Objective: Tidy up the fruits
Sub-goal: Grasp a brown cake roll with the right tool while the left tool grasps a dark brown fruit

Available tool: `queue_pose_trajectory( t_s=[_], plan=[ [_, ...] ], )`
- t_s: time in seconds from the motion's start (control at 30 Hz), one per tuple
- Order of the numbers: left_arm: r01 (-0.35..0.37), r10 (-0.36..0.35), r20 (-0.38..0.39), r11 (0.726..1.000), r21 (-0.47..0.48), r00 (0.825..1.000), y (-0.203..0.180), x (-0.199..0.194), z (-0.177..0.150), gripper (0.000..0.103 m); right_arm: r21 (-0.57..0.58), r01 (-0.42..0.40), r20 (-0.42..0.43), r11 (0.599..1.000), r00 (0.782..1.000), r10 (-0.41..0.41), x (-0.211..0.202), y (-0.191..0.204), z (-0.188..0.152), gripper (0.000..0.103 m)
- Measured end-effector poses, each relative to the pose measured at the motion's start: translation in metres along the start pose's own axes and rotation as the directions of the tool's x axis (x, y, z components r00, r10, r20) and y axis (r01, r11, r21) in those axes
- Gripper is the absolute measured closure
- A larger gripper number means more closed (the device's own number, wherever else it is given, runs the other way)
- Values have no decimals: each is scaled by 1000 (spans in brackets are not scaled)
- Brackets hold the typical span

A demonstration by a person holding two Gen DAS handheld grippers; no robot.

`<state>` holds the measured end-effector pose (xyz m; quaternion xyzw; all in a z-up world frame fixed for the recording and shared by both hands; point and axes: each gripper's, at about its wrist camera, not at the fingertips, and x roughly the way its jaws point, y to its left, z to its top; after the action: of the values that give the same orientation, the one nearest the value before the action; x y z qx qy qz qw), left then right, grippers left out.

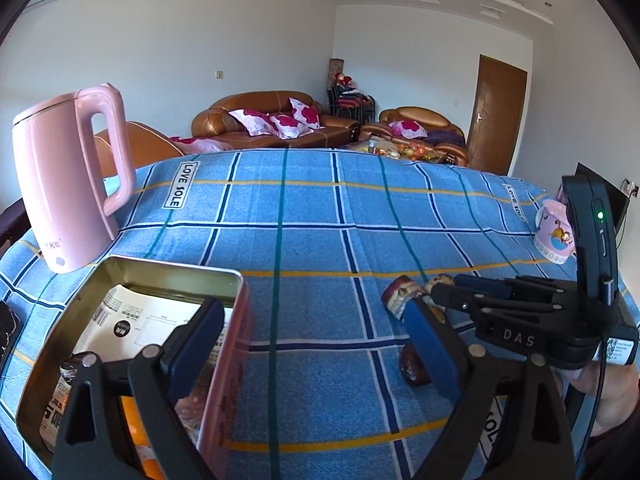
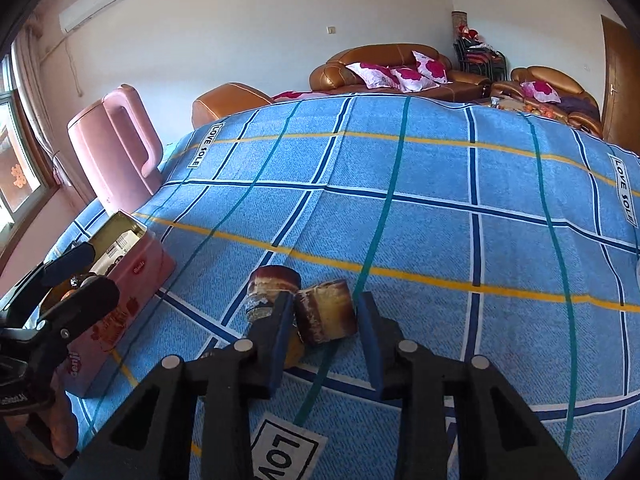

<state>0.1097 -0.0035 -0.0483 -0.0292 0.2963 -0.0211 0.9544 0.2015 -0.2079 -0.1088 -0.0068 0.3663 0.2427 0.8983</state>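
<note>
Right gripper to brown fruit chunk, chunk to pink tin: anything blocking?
Nothing before the brown cylindrical fruit chunk; it sits inside the right gripper. The left gripper straddles the wall of the pink metal tin, over its opening.

Bright daylight, sharp focus, strong fisheye edges.

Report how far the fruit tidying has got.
Done: nothing certain. The open pink metal tin holds packets; whether any fruit is inside is unclear. In hand: the right tongs straddle one brown cylindrical fruit piece on the blue checked cloth, not visibly clamped. The left tongs are open and empty at the tin. Left: at least two more brown pieces.
</note>
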Motion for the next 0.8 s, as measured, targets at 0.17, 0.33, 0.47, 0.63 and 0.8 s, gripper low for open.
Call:
queue_pose_trajectory(
  t_s=[0.17,0.33,0.47,0.63,0.8],
  plan=[
    [39,-39,-12,998,41,999,-16,1,-2,10,-8,69,71,998,995,-68,-21,2,-7,69],
    [109,-104,-76,992,67,992,-35,15,-8,13,38,102,105,994,989,-105,-39,-6,-18,70],
    [108,-97,-112,990,88,989,-44,24,-13,16,50,87,39,995,995,-89,-31,-12,-20,70],
    [98,-88,-124,992,79,988,-43,26,-14,16,15,85,9,996,996,-86,-26,-8,-22,69],
    [100,-87,-134,991,91,987,-46,27,-15,16,23,80,6,997,997,-80,-27,-10,-23,69]
  ],
)
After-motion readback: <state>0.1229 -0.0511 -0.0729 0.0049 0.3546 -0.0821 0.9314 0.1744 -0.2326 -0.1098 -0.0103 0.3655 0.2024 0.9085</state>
